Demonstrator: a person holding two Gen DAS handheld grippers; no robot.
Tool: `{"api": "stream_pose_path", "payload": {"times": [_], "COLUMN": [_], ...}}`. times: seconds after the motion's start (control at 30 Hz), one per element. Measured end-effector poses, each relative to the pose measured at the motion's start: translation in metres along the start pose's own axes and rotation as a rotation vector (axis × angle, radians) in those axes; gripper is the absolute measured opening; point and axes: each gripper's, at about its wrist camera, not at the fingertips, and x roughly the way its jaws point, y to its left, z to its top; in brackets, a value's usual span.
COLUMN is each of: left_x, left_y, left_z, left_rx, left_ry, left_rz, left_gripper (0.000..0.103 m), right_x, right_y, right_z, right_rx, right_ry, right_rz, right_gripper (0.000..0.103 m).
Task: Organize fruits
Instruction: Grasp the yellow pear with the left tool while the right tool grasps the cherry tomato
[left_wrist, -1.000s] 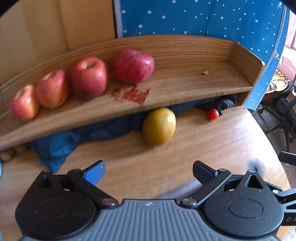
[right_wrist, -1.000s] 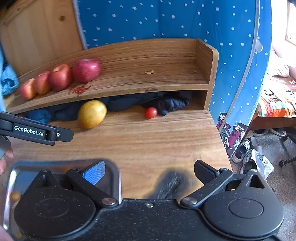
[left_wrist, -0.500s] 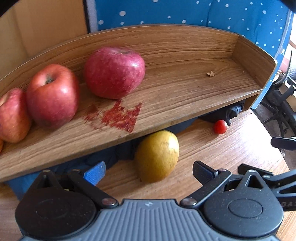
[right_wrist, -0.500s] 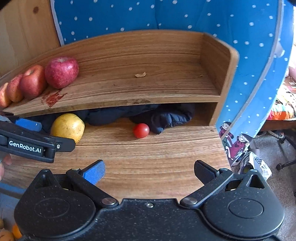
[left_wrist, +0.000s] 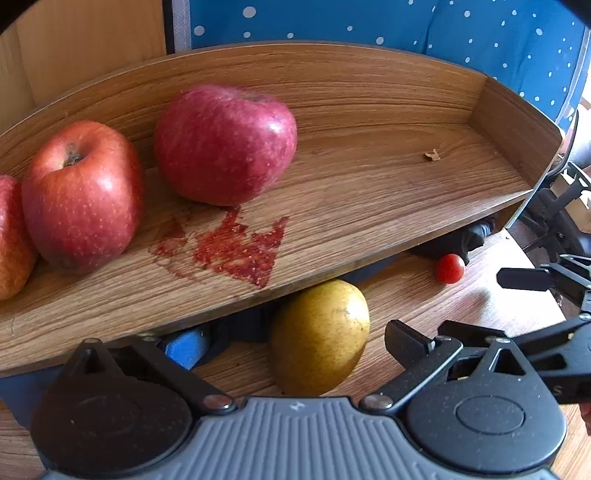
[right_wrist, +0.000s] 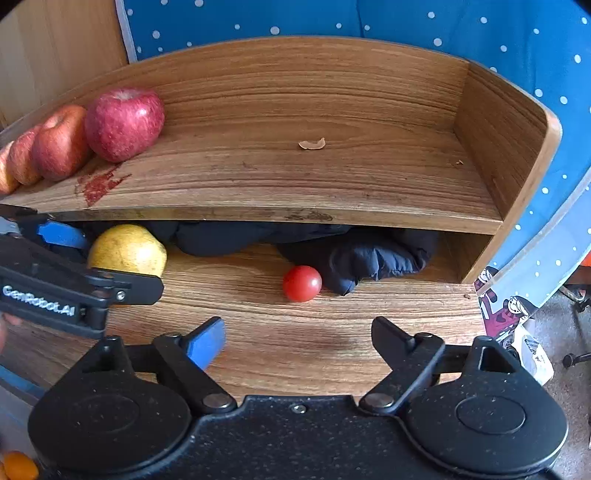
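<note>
A yellow pear (left_wrist: 321, 336) lies on the wooden table under the shelf's front edge. My left gripper (left_wrist: 293, 343) is open, its fingers on either side of the pear, apart from it. A small red tomato (right_wrist: 302, 283) rests on the table against a dark cloth (right_wrist: 369, 254). My right gripper (right_wrist: 297, 338) is open just in front of the tomato, with nothing between its fingers. Three red apples stand in a row at the left of the wooden shelf (right_wrist: 332, 192): the darkest apple (left_wrist: 225, 144), a second apple (left_wrist: 81, 195) and a third apple (left_wrist: 11, 236) cut off by the frame.
The shelf's overhang sits low over the pear and the left gripper's blue pad (left_wrist: 184, 347). A red stain (left_wrist: 236, 251) marks the shelf board, and its right half holds only a scrap (right_wrist: 312, 144). Orange fruits (right_wrist: 16, 467) show at the bottom left. The table edge drops off at right.
Both grippers have moved forward toward the shelf. The left one now has the pear between its open fingers. The right one has come closer to the tomato.
</note>
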Motion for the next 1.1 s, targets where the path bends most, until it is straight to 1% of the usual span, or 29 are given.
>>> {"api": "stream_pose_path", "payload": {"times": [0.03,0.13,0.2,0.3,0.43,0.5,0.53,0.6,0.7,0.77,0.8,0.83,1.1], "left_x": [-0.001,-0.002,-0.003,-0.001,-0.001,0.0,0.0,0.0,0.0,0.0,0.0,0.0,-0.008], "left_y": [0.001,0.003,0.004,0.005,0.009,0.009,0.01,0.011,0.011,0.01,0.009,0.01,0.008], "left_z": [-0.001,-0.004,-0.006,-0.009,-0.008,-0.007,-0.007,-0.006,-0.006,-0.007,-0.007,-0.007,-0.018], "left_rx": [-0.004,-0.025,-0.035,-0.048,-0.065,-0.075,-0.078,-0.082,-0.088,-0.089,-0.09,-0.095,-0.116], "left_ry": [0.001,0.001,0.001,0.005,-0.004,-0.009,-0.009,-0.009,-0.012,-0.012,-0.011,-0.01,0.012], "left_rz": [-0.002,-0.023,-0.047,-0.084,-0.093,-0.095,-0.094,-0.091,-0.093,-0.089,-0.088,-0.088,-0.093], "left_gripper": [0.102,0.096,0.089,0.082,0.076,0.072,0.071,0.066,0.06,0.06,0.06,0.06,0.059], "right_x": [0.001,0.004,0.007,0.012,0.016,0.017,0.019,0.02,0.021,0.021,0.022,0.016,0.003], "right_y": [-0.001,-0.002,-0.001,0.001,0.003,0.003,0.005,0.005,0.003,0.001,0.001,-0.002,0.0], "right_z": [0.001,0.003,0.006,0.009,0.016,0.018,0.02,0.022,0.022,0.021,0.021,0.015,0.004], "right_rx": [0.009,0.015,0.004,-0.006,-0.009,-0.008,-0.008,-0.009,-0.01,-0.009,-0.011,-0.013,-0.028], "right_ry": [-0.002,-0.002,0.0,-0.005,-0.018,-0.024,-0.026,-0.029,-0.034,-0.038,-0.04,-0.043,-0.059], "right_rz": [0.001,-0.003,-0.003,0.0,-0.003,-0.012,-0.018,-0.027,-0.035,-0.029,-0.022,-0.021,0.006], "right_gripper": [0.083,0.079,0.073,0.067,0.059,0.05,0.048,0.04,0.032,0.026,0.024,0.024,0.024]}}
